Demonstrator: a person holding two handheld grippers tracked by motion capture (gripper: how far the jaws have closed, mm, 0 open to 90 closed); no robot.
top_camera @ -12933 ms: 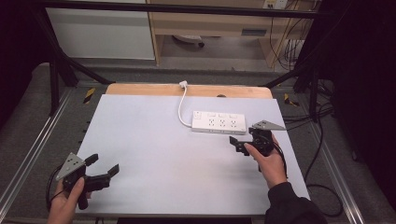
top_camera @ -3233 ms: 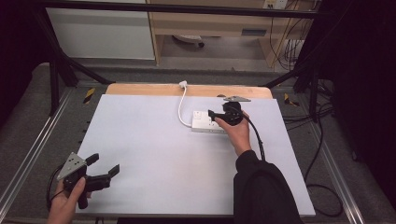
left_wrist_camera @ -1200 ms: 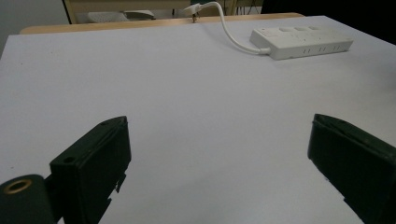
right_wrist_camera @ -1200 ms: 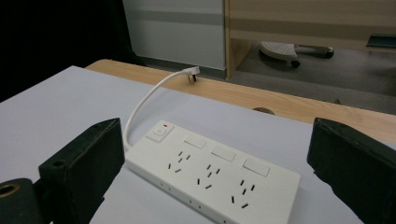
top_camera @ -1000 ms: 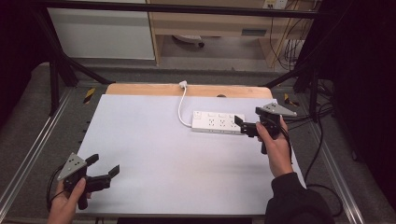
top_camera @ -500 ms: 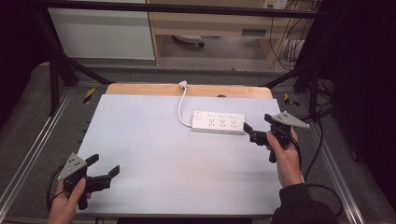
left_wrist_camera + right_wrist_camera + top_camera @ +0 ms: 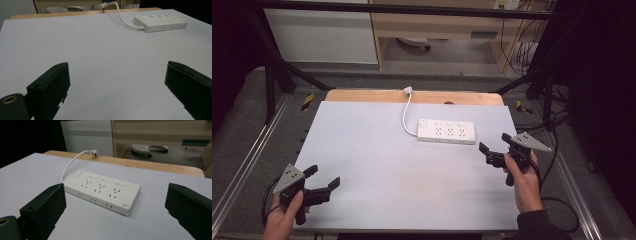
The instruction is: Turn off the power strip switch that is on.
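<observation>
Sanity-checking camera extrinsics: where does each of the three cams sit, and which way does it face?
High view: above the person's side, looking forward and down at the table; both hands, left gripper, right gripper show.
Left gripper view: rides the left gripper, low over the table, facing the far power strip; own open jaws show.
Right gripper view: rides the right gripper, facing the power strip up close; own open jaws show.
All three share the power strip and its cord.

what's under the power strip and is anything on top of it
The white power strip lies flat on the pale table sheet. Nothing rests on its top: sockets, switches and a red-marked button show bare. Its underside is hidden. Both tongs are open and apart from it.
</observation>
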